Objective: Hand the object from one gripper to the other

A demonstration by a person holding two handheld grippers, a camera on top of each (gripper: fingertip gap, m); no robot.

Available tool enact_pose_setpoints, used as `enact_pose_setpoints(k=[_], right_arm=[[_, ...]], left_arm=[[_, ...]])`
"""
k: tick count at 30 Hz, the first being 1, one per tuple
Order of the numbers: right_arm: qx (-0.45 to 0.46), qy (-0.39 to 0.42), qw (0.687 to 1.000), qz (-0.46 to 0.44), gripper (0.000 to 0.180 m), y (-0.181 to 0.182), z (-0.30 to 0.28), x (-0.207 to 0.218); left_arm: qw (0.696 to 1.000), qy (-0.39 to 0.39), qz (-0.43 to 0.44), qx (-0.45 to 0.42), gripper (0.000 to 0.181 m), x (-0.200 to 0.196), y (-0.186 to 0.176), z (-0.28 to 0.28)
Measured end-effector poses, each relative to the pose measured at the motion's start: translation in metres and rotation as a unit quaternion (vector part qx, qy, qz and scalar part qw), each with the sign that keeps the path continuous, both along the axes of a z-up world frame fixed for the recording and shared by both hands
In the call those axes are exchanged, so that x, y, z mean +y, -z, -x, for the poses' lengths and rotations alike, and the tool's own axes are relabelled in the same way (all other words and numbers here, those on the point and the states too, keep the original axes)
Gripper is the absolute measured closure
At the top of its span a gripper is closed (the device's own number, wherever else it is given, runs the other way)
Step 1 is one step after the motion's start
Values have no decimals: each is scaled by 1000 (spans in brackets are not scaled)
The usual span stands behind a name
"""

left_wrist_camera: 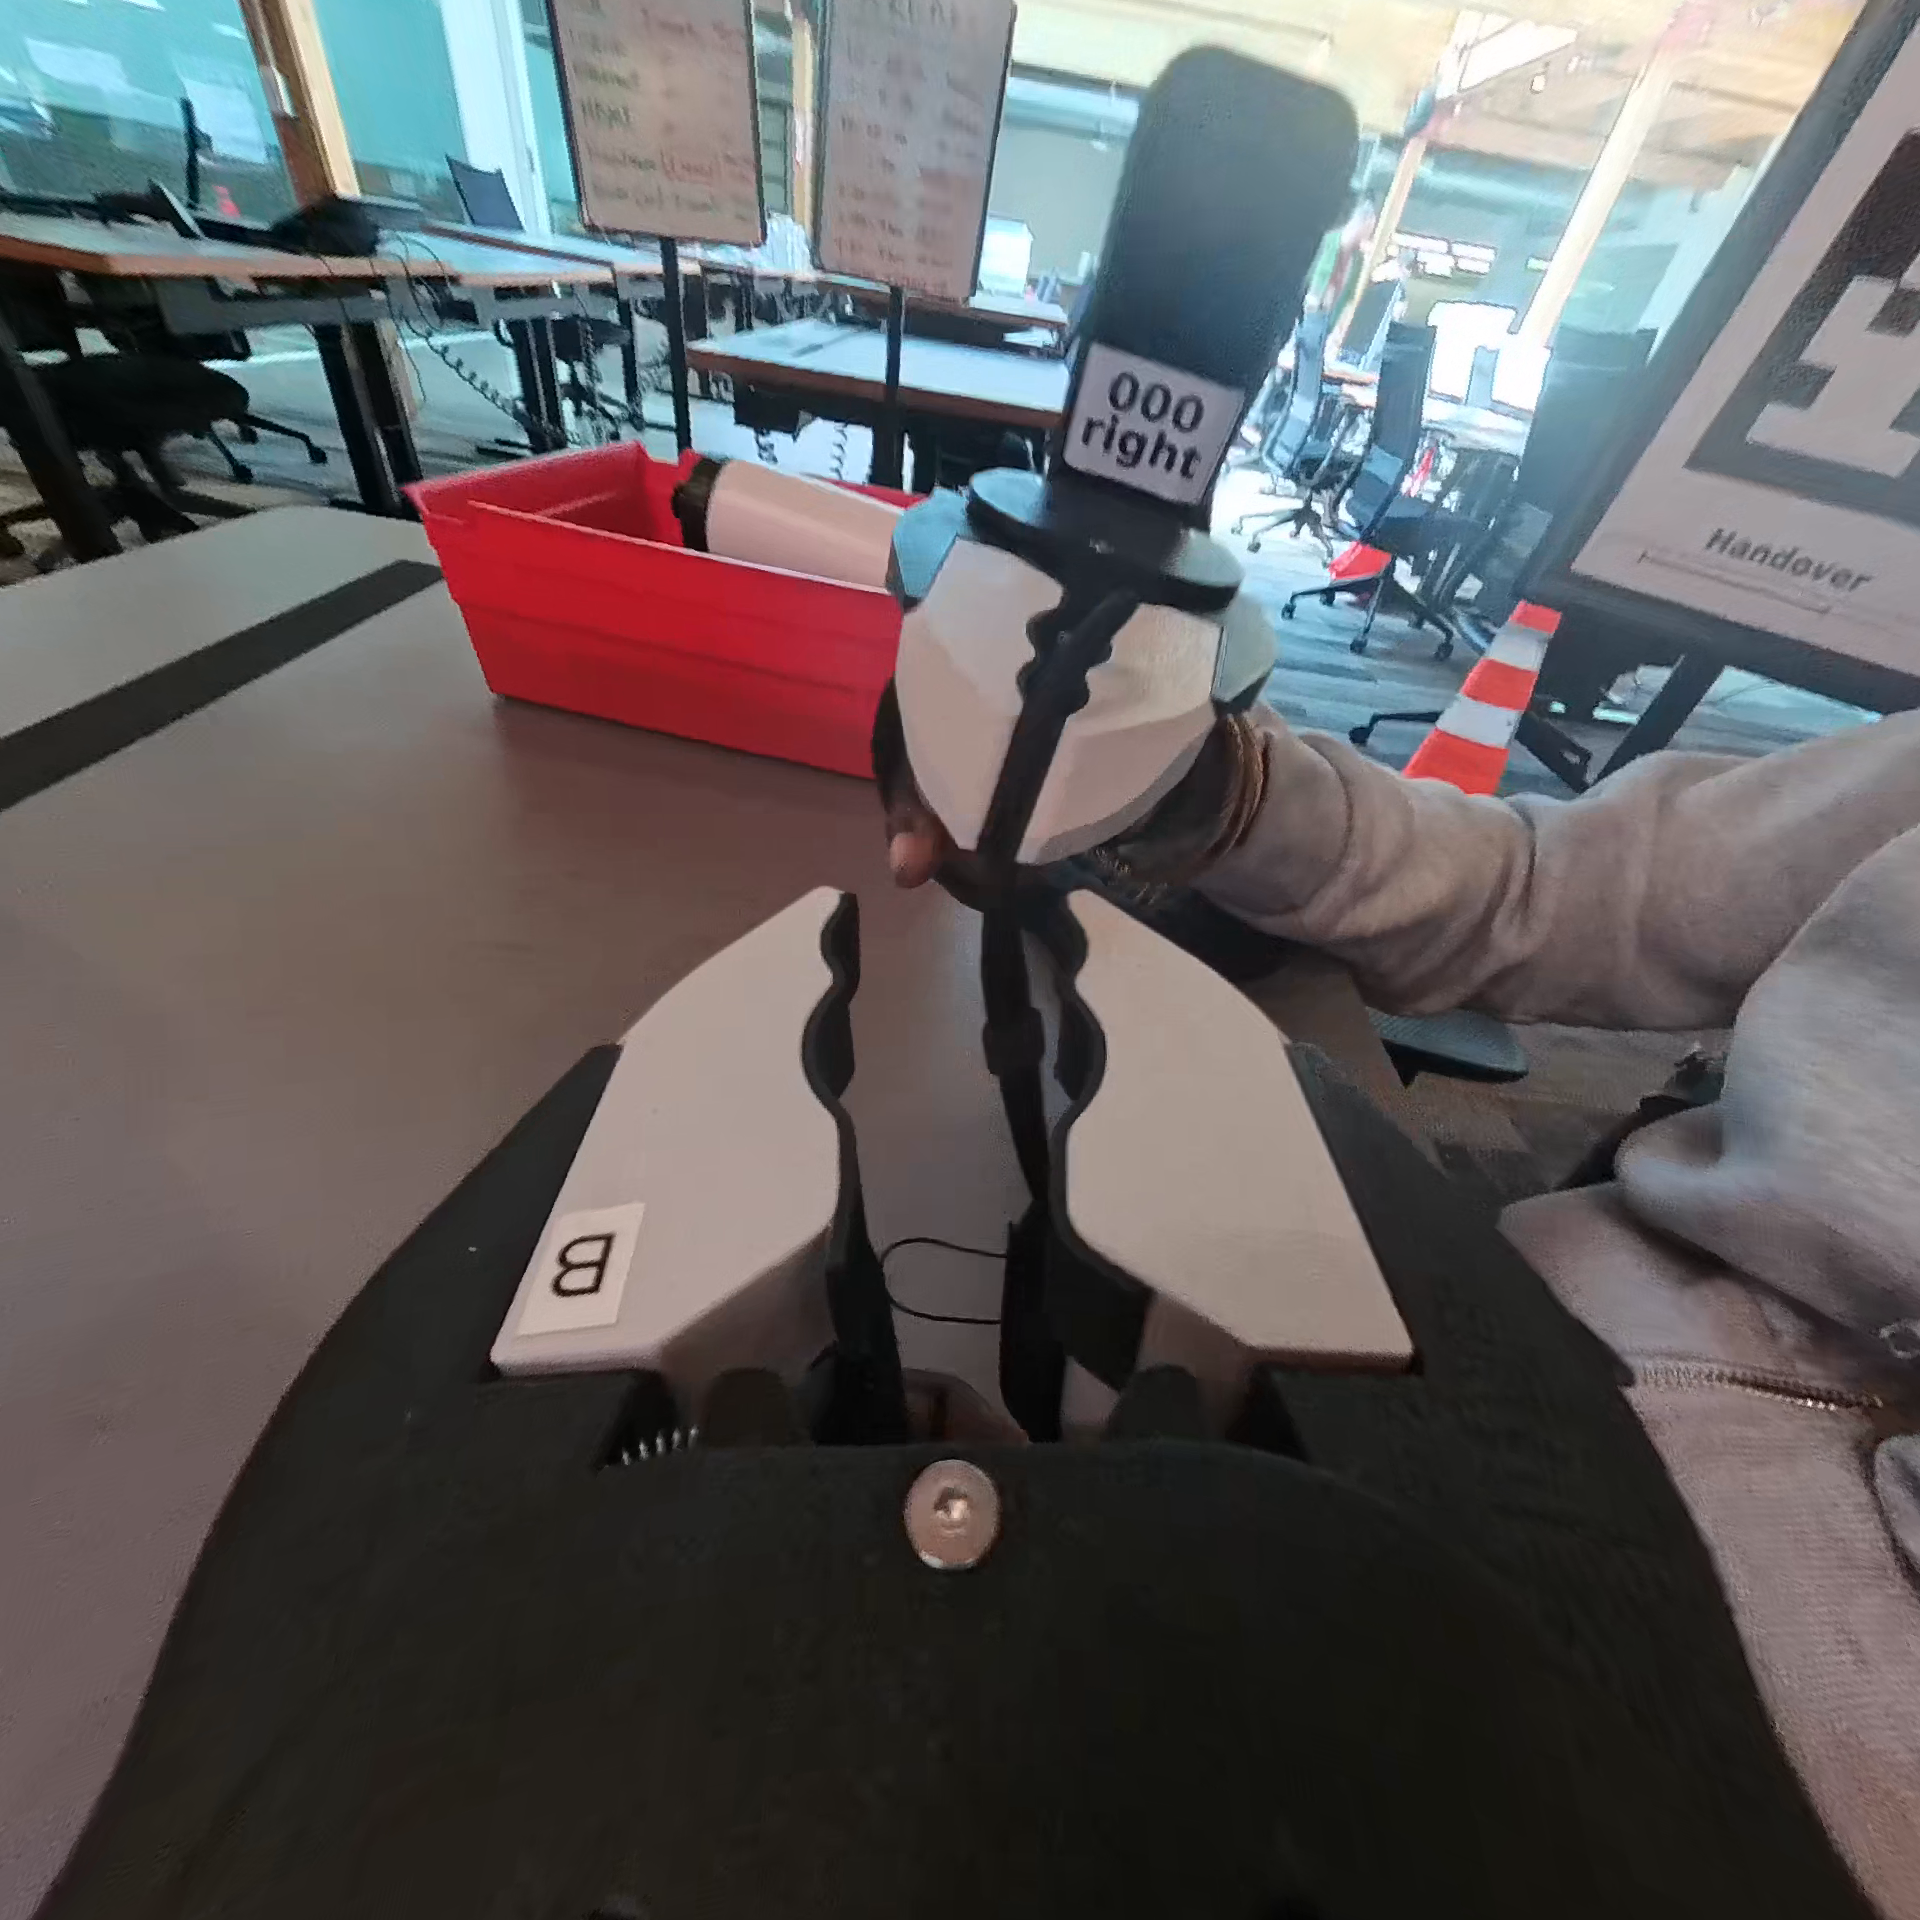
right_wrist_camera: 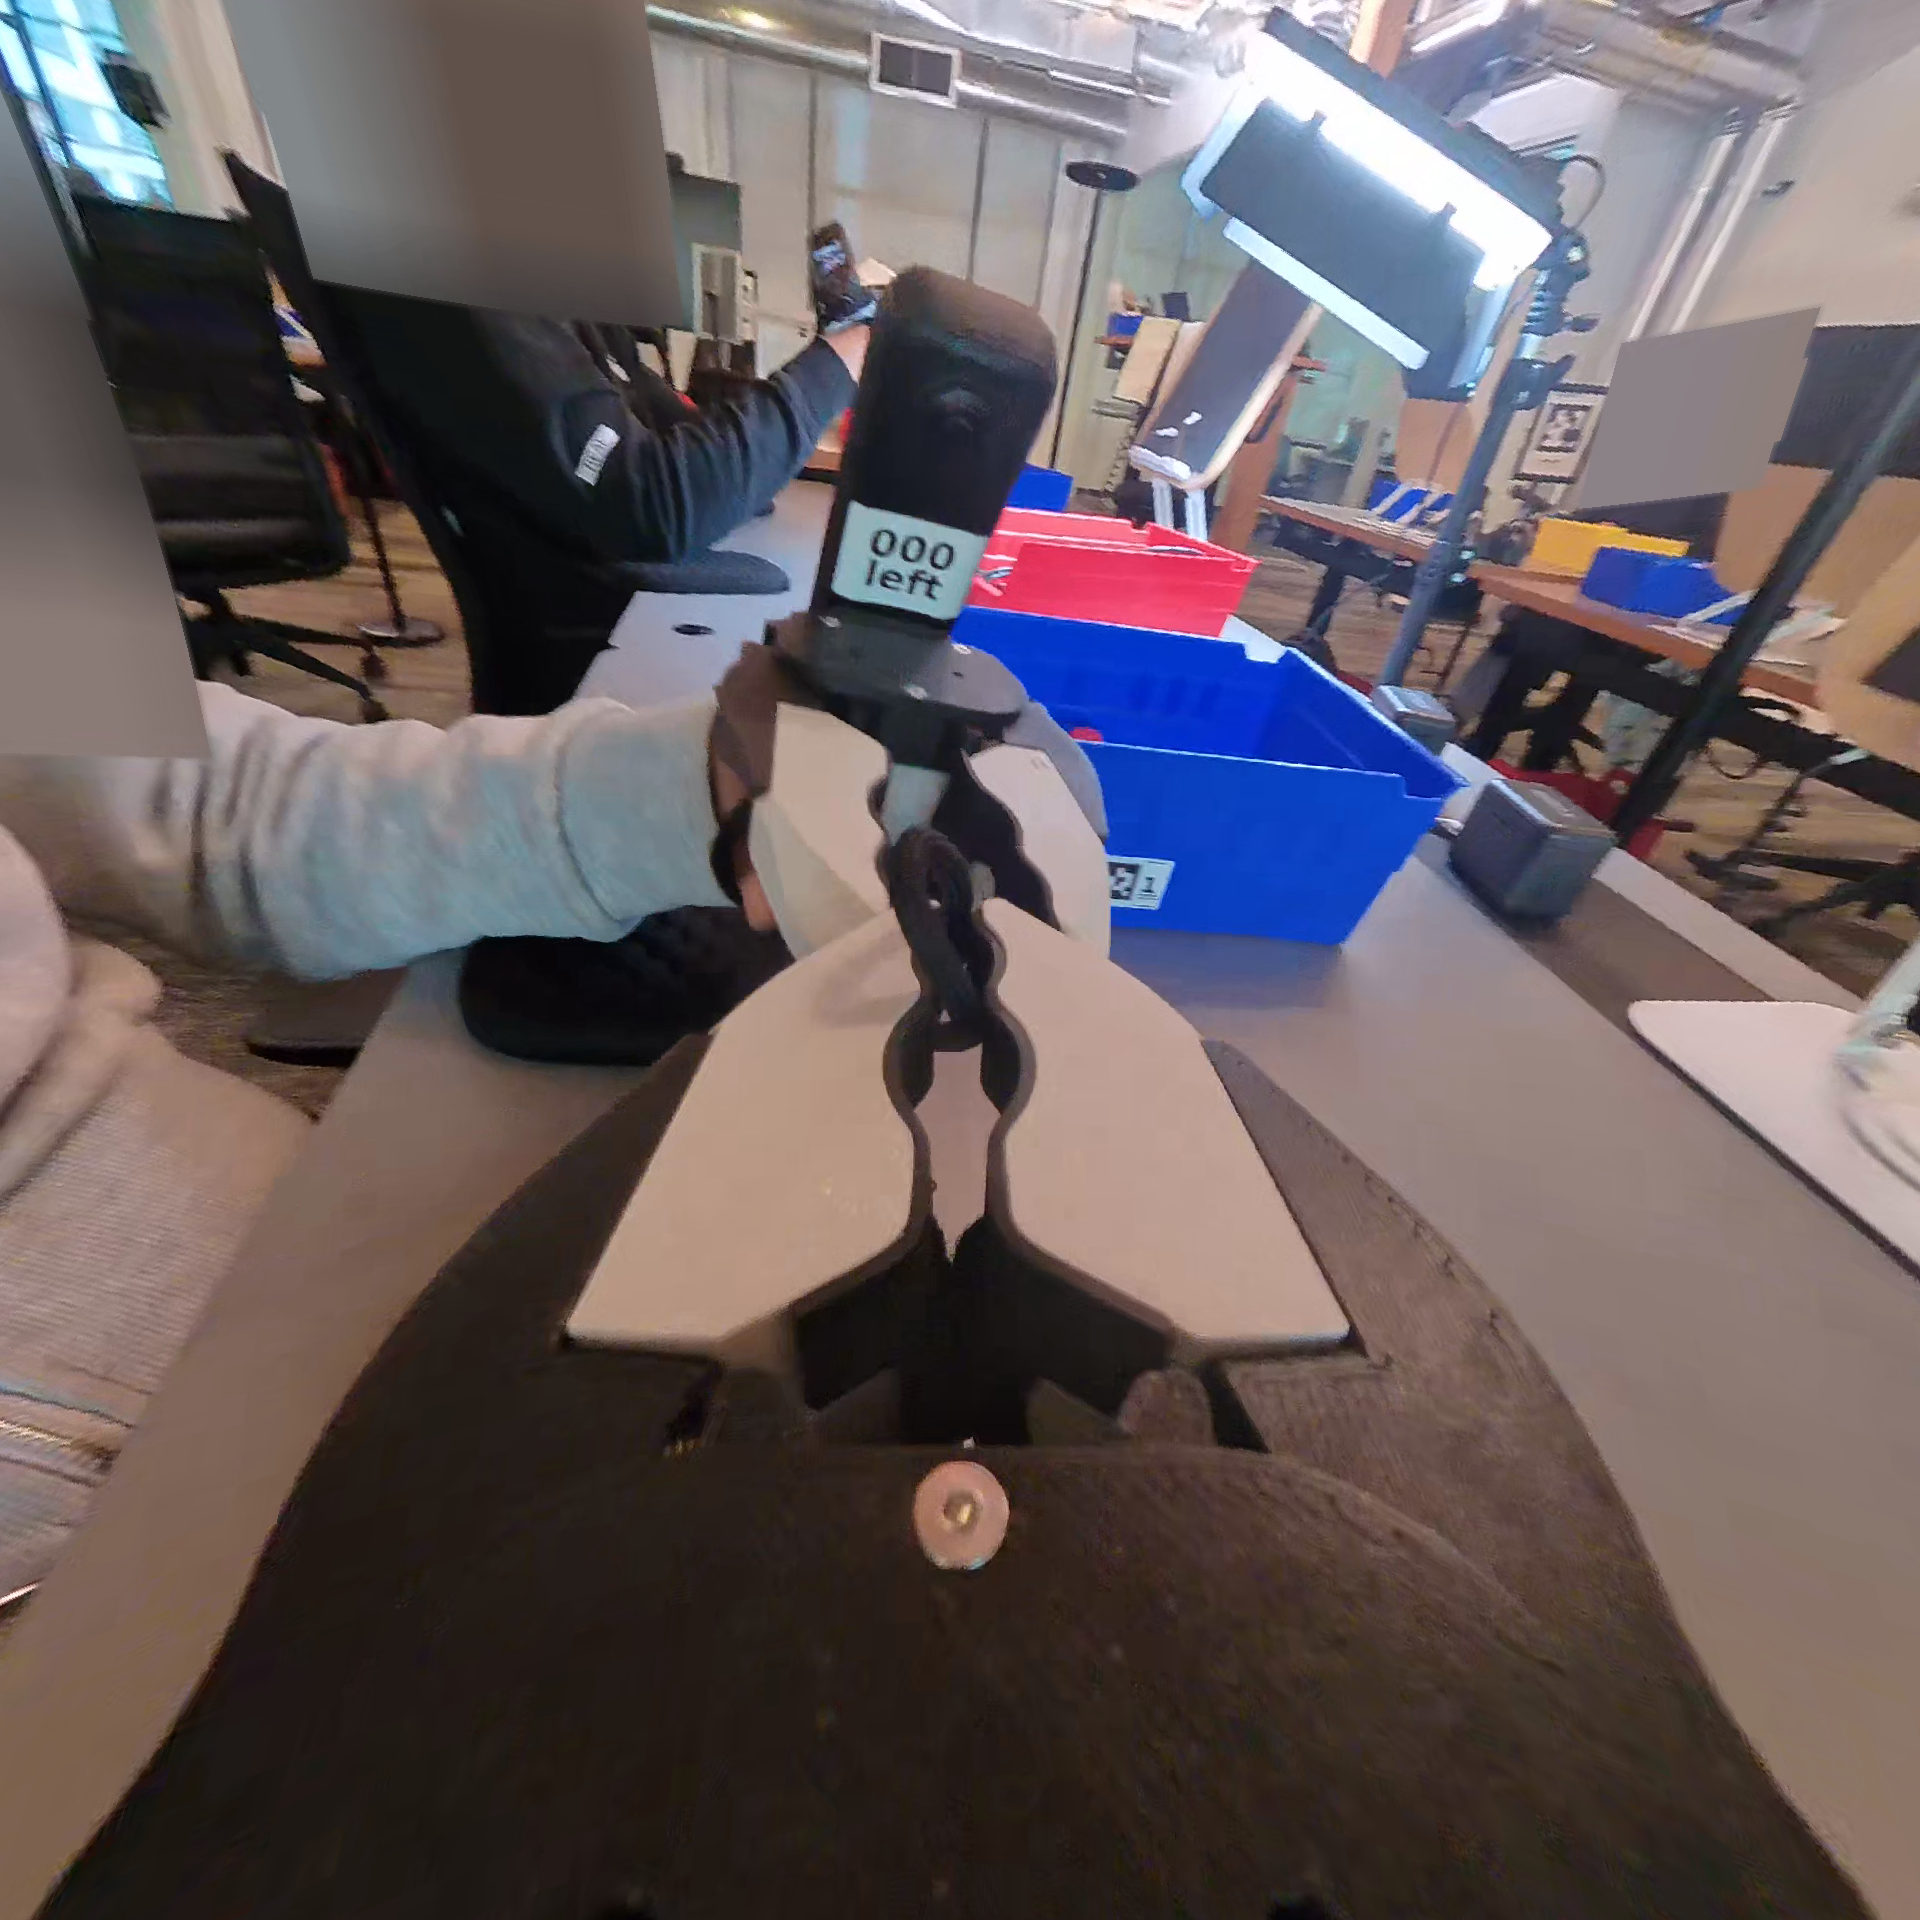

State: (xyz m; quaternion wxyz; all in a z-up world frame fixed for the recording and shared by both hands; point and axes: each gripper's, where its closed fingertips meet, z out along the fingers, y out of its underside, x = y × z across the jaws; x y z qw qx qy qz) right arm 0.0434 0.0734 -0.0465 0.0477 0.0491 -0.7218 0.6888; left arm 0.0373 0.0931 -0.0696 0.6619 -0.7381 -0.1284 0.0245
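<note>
Left wrist view: looks along the left gripper (left_wrist_camera: 956,914), a black body with two white fingers. Jaws wide apart, gripping nothing. Between them, a thin black chain of bumpy links (left_wrist_camera: 1013,987), lying close along the inner edge of the finger on the right side of the picture; hard to tell whether touching it. Up ahead, the right gripper (left_wrist_camera: 1003,831), white and black, pointing back this way, pinched tight on the top of the chain. Held there by a hand in a grey sleeve (left_wrist_camera: 1455,862). Farther back on the dark grey table (left_wrist_camera: 312,883), a red plastic bin (left_wrist_camera: 623,644) with a white roll with a black end (left_wrist_camera: 790,514) lying in it.

Right wrist view: looks along the right gripper (right_wrist_camera: 951,966). Jaws almost closed, tips squeezed on the chain (right_wrist_camera: 930,883). Goes up from there into the left gripper (right_wrist_camera: 935,821), just beyond. Cannot tell from this side how wide that one stands. Behind it on the table (right_wrist_camera: 1455,1091), a big blue plastic bin (right_wrist_camera: 1247,821), and past that a second red bin (right_wrist_camera: 1122,582).
</note>
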Motion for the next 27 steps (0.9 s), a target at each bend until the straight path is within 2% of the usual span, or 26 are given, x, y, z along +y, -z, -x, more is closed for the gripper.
enact_pose_setpoints(k=[3, 4, 7, 10, 13, 19, 21, 23, 24, 27], right_arm=[[-19, -23, 1000, 0, 176, 1, -7, -3], [-26, -29, 999, 1, 177, 1, -9, -4], [-54, -26, 998, 17, 172, -2, -6, -5], [-89, 8, 995, 40, 149, -7, 9, 0], [-126, -3, 991, 39, 144, -5, 10, -1], [-145, -15, 989, 23, 149, 6, 5, -13], [-146, -12, 989, 19, 155, 9, 5, -16], [-145, -13, 989, 14, 172, 12, 4, -18], [-143, -14, 989, 13, 172, 12, 3, -18], [-140, -4, 990, 19, 174, 8, 7, -14]], left_arm=[[999, 29, 14, -8, 164, 6, 7, -8], [999, 38, 17, -11, 176, 7, 8, -11], [999, 34, 2, -17, 177, 6, 2, -9], [998, 0, -56, -8, 177, -4, -18, 1], [992, -34, -118, -4, 177, -17, -36, 10], [991, -41, -126, -10, 177, -16, -36, 12], [992, -36, -124, -11, 177, -13, -35, 11], [992, -34, -122, -14, 177, -11, -33, 10], [992, -32, -123, -14, 177, -11, -33, 10], [990, -34, -135, -14, 162, -14, -37, 10]])
